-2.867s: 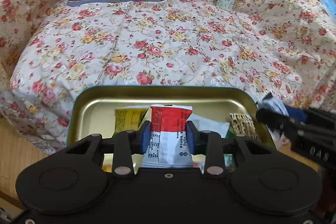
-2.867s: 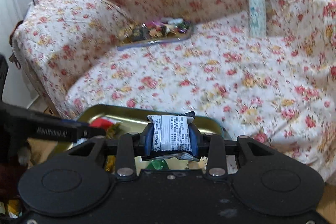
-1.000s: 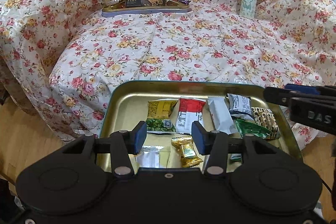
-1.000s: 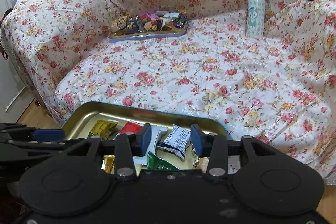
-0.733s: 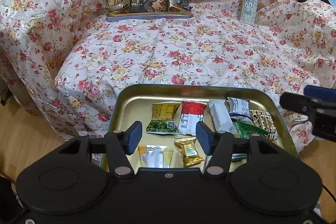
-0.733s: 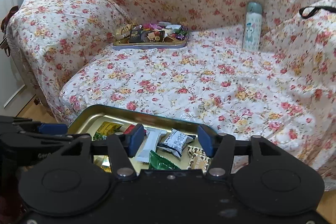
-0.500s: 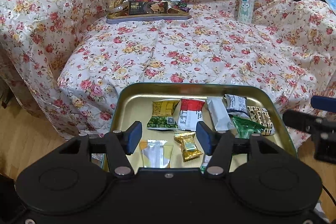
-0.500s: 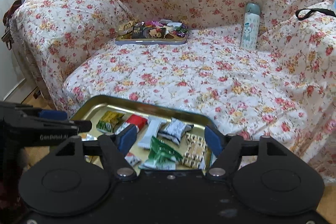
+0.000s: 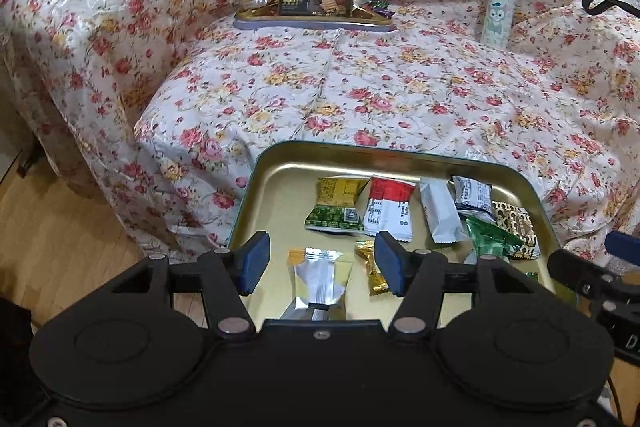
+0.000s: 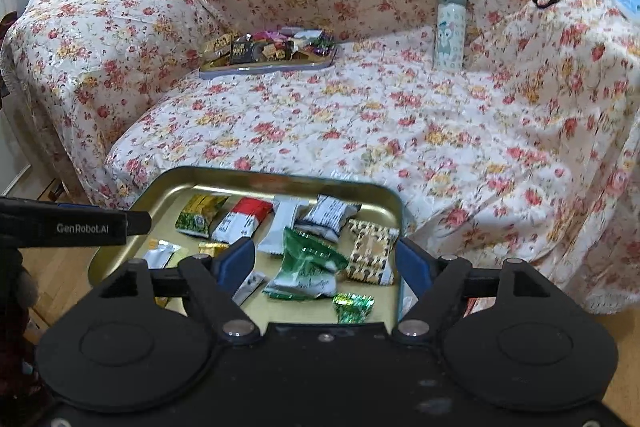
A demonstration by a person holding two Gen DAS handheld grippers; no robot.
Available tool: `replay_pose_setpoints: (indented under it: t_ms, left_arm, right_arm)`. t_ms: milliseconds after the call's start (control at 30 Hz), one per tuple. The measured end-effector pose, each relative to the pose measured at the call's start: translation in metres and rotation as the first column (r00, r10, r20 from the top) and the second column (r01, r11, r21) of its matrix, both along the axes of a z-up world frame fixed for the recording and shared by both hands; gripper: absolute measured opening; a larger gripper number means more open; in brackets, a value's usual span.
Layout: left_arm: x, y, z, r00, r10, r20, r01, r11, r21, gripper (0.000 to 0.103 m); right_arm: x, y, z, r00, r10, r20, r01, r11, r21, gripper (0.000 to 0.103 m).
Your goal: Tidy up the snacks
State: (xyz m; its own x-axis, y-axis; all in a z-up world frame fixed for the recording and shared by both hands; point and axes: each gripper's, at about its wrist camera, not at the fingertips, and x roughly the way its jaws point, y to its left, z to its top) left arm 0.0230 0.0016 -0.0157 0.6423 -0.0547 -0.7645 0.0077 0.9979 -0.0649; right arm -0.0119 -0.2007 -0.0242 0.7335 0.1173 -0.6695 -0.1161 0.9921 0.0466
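Both grippers hang empty over the near gold tray — the left gripper half parted, the right gripper still spreading. The red-and-white packet and black-and-white packet they gripped earlier now lie inside. Farther back, a second tray sits heaped on the sofa.

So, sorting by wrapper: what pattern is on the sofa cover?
Red and yellow flowers on cream, on the sofa cover; right wrist view.

The print on the red and white snack packet is too small to read. The black gripper body hides the near rim of the gold metal tray. The snacks heaped in the far grey tray cannot be told apart.
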Motion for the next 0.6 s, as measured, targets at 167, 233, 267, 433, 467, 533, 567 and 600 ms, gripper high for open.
replay_pose_setpoints:
  t_ms: [167,233,267,433,467,533,567,600]
  left_arm:
    - [0.000,-0.005,-0.003,1.000,-0.022,-0.019,0.022,1.000,0.012,0.063]
    - [-0.001,-0.008,-0.002,0.999,-0.038,-0.022,0.039,0.999,0.019,0.062]
    - [-0.002,-0.009,-0.002,0.999,-0.043,-0.021,0.044,0.999,0.023,0.062]
    - [-0.002,-0.012,-0.001,0.998,-0.057,-0.025,0.058,0.998,0.033,0.063]
    - [-0.002,-0.012,-0.002,0.998,-0.058,-0.026,0.058,0.998,0.034,0.063]
    - [-0.002,-0.012,-0.002,0.998,-0.060,-0.031,0.061,0.998,0.033,0.063]
    - [-0.002,-0.012,-0.002,0.998,-0.060,-0.032,0.061,0.998,0.032,0.063]
    - [-0.001,-0.012,-0.002,0.998,-0.061,-0.033,0.062,0.998,0.032,0.063]
  right_arm:
    - [0.001,-0.002,-0.003,1.000,-0.017,-0.010,0.017,1.000,0.008,0.080]
    - [0.003,-0.003,-0.005,0.999,-0.025,-0.021,0.026,1.000,0.017,0.080]
    - [0.003,-0.004,-0.005,0.999,-0.029,-0.028,0.029,0.999,0.021,0.080]
    - [0.005,-0.005,-0.009,0.998,-0.041,-0.049,0.042,0.999,0.034,0.080]
    - [0.005,-0.004,-0.009,0.998,-0.042,-0.049,0.043,0.998,0.034,0.080]
    - [0.004,-0.004,-0.009,0.998,-0.040,-0.048,0.042,0.999,0.033,0.080]
    - [0.004,-0.004,-0.009,0.998,-0.039,-0.048,0.041,0.999,0.032,0.080]
    - [0.004,-0.003,-0.009,0.998,-0.038,-0.048,0.040,0.999,0.031,0.080]
